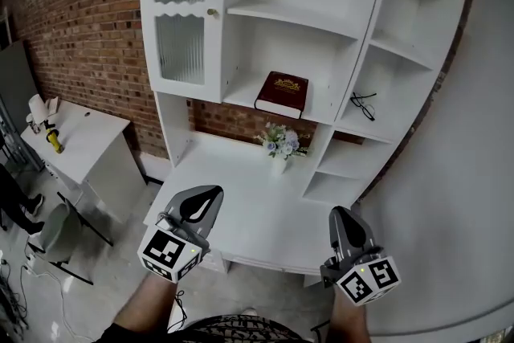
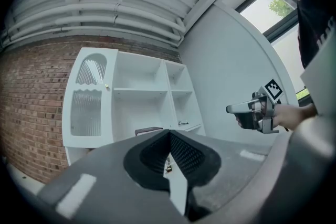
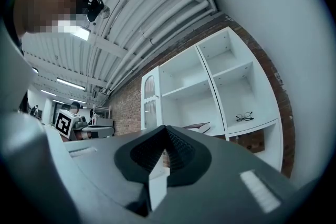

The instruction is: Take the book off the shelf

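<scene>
A dark red book (image 1: pixel 281 93) with gold trim lies flat on the middle shelf of the white shelf unit (image 1: pixel 241 10). The same book shows small in the left gripper view (image 2: pixel 148 130) and in the right gripper view (image 3: pixel 201 126). My left gripper (image 1: pixel 207 198) is low, in front of the desk, shut with nothing in it. My right gripper (image 1: pixel 342 217) is beside it at the right, also shut and empty. Both are well short of the book. In each gripper view the jaws meet at the tips, left gripper (image 2: pixel 169 134) and right gripper (image 3: pixel 165 129).
A pair of glasses (image 1: pixel 363 105) lies on the right-hand shelf. A small vase of flowers (image 1: pixel 281 145) stands on the white desk top (image 1: pixel 241 197) below the book. A glass-front cabinet door (image 1: pixel 181 8) is at the left. A white side table (image 1: pixel 76 140) stands by the brick wall.
</scene>
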Available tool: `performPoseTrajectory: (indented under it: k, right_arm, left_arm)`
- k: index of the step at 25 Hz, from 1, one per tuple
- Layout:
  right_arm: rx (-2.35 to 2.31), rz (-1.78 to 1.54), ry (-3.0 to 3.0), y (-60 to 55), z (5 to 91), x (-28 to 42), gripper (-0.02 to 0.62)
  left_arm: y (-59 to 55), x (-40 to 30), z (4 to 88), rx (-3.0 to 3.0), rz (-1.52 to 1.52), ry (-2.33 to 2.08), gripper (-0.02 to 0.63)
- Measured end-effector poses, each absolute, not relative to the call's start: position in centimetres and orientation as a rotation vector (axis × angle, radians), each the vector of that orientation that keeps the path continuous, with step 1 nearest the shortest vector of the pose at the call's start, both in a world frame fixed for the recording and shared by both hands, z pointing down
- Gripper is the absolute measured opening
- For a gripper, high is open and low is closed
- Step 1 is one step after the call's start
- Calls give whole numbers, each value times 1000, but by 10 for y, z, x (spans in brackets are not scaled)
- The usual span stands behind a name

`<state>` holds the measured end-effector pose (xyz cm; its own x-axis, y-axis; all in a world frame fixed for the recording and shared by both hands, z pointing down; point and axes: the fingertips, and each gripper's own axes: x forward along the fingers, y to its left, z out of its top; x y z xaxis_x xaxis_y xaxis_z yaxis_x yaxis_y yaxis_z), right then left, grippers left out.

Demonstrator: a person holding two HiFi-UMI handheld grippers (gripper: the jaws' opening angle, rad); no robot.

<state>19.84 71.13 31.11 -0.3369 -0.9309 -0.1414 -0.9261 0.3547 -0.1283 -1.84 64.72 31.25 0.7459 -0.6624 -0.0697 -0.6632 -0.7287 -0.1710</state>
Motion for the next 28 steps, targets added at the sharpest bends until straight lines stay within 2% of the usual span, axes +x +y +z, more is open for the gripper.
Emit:
performPoseTrajectory:
  k: [11,28]
  right_arm:
    - [-1562,-133,2446,673,324,217,22]
    - [-1511,-189,2493,615,341,188,23]
  left_arm:
    - [627,-11,305,-2699,-76,1151,0]
    - [579,-36,331,-2727,-116,1205,0]
